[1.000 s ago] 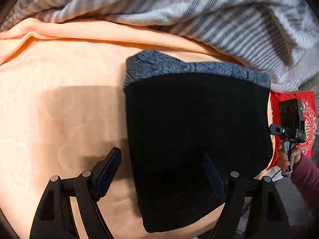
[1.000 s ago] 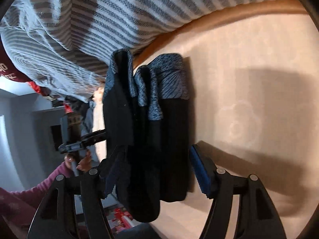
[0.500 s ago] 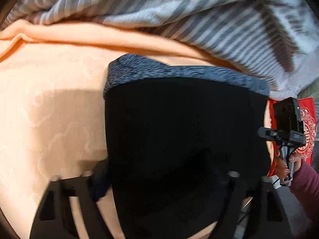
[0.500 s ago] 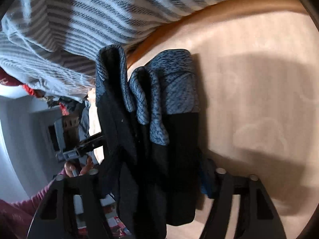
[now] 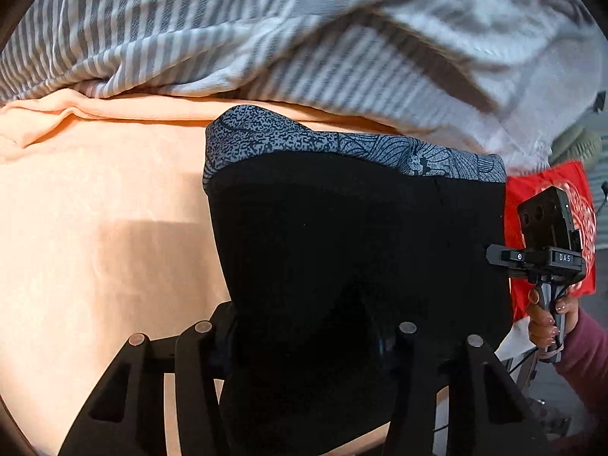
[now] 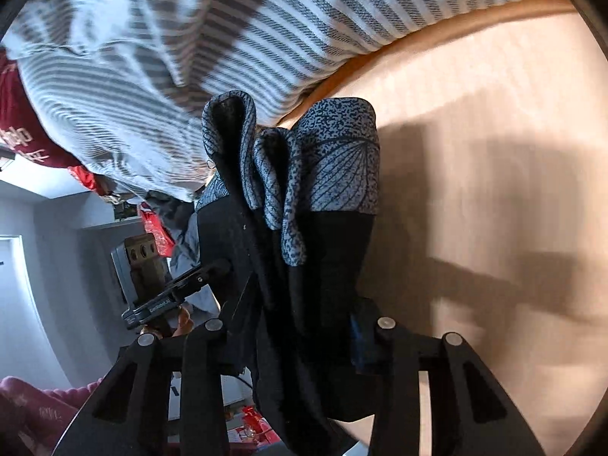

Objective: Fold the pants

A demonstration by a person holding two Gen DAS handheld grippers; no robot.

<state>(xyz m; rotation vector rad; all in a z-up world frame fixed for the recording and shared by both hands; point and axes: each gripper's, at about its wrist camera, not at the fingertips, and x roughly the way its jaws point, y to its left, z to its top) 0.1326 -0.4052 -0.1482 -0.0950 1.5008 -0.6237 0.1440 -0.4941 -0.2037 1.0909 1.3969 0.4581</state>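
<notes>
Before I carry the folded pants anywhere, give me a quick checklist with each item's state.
1. Left tongs closed on the folded black pants with grey patterned waistband: ok.
2. Right tongs closed on the same bundle: ok.
3. Layers aligned: not ok, waistband edges staggered in the right wrist view.
4. Pants lifted off the peach bedsheet: cannot tell.
5. Striped grey-white blanket apart from the waistband: cannot tell.
</notes>
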